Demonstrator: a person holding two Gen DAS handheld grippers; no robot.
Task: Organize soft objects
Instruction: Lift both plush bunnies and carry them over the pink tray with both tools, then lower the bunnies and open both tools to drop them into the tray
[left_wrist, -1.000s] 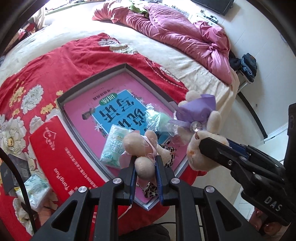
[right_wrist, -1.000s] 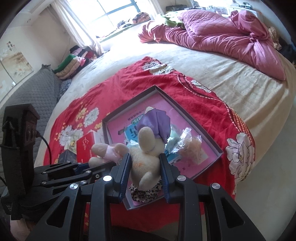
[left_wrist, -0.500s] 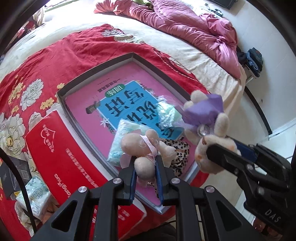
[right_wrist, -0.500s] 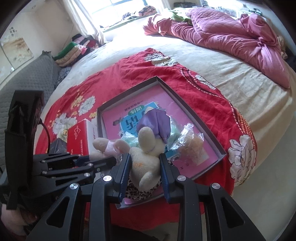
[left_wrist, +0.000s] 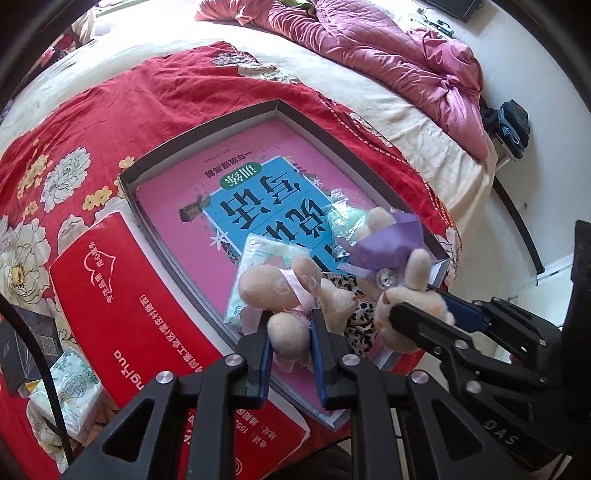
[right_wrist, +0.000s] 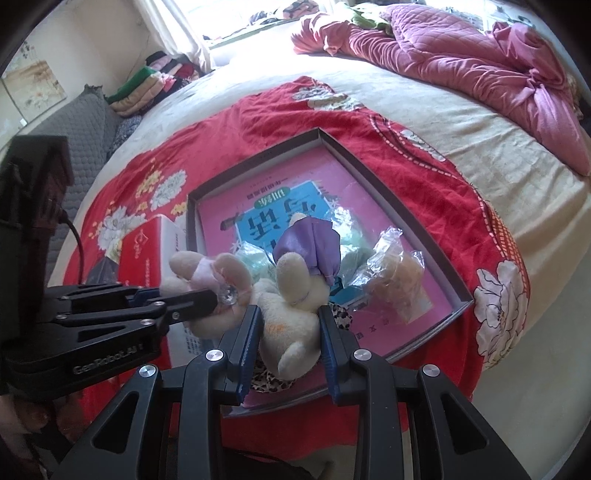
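Note:
My left gripper (left_wrist: 290, 321) is shut on a beige plush toy with a pink bow (left_wrist: 273, 284). It hangs over the near corner of a shallow grey box (left_wrist: 207, 129) lined with a pink and blue book. Just to its right, my right gripper (right_wrist: 288, 317) is shut on a cream plush bunny with a purple bow (right_wrist: 295, 291). The two toys nearly touch. In the right wrist view the left gripper (right_wrist: 210, 299) comes in from the left with the pink-bow toy (right_wrist: 207, 269). Inside the box (right_wrist: 258, 155) lie a tissue pack (left_wrist: 258, 254), a leopard-print cloth (left_wrist: 354, 317) and a clear bag with something tan (right_wrist: 399, 273).
A red carton (left_wrist: 122, 302) lies left of the box on a red floral blanket (left_wrist: 184, 85). Another tissue pack (left_wrist: 70, 391) and a black box (left_wrist: 22, 350) sit at the near left. A crumpled pink quilt (left_wrist: 388, 55) lies far back. The bed edge drops off at the right.
Both grippers have sunk a little toward the box with their plush toys, so the box looks larger. Neither grip has changed.

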